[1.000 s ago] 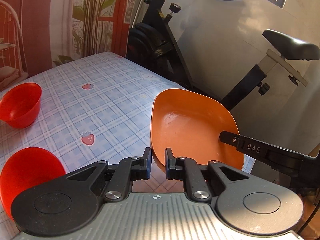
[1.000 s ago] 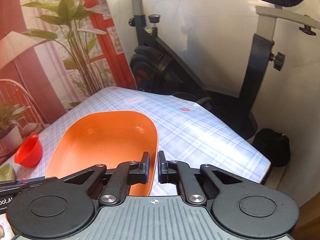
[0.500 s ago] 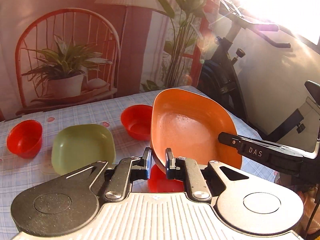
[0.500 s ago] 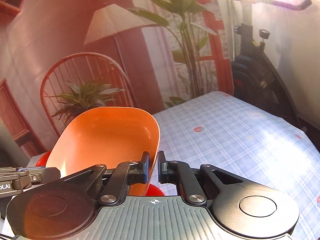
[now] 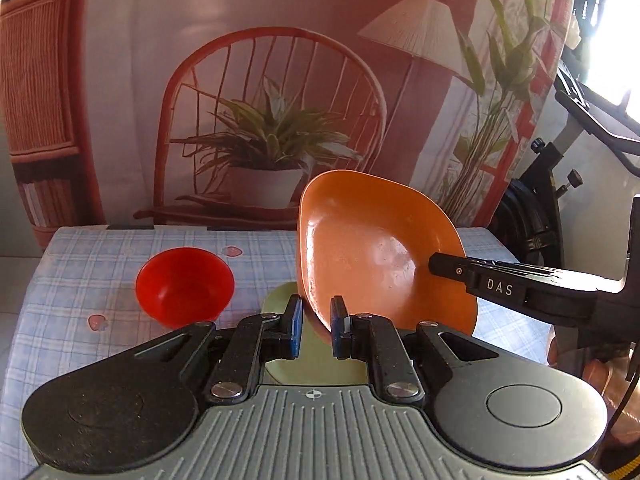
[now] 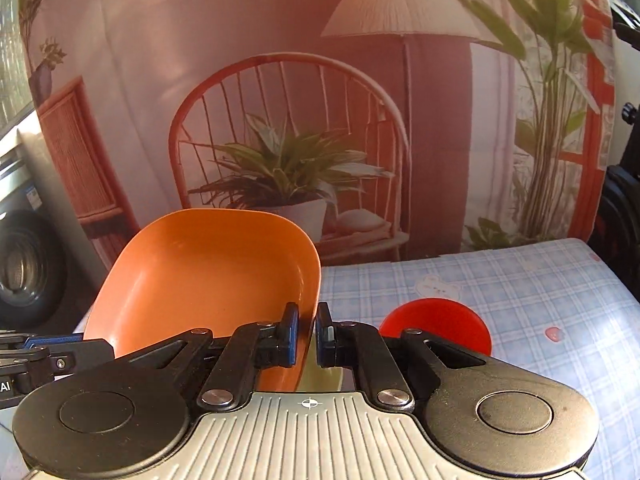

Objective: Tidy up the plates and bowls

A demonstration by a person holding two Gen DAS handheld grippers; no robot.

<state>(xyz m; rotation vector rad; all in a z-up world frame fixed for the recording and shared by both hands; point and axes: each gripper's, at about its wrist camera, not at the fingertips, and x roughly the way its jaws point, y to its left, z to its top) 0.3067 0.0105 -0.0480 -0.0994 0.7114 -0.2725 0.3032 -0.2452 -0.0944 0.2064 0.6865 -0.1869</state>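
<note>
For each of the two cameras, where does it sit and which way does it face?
Left wrist: on the left gripper, looking across the table toward the backdrop; its jaws straddle the orange plate rim, and the right gripper's finger enters from the right.
Right wrist: on the right gripper, facing the same backdrop; its jaws pinch the plate's opposite rim.
Shared: plate, table, backdrop.

plaid-clothed table (image 5: 80,280), red bowl (image 5: 184,286), green plate (image 5: 280,300)

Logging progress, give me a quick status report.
Both hand-held grippers, left and right, clamp orange plate, airborne. Green plate directly below. Red bowl alongside, clear.
</note>
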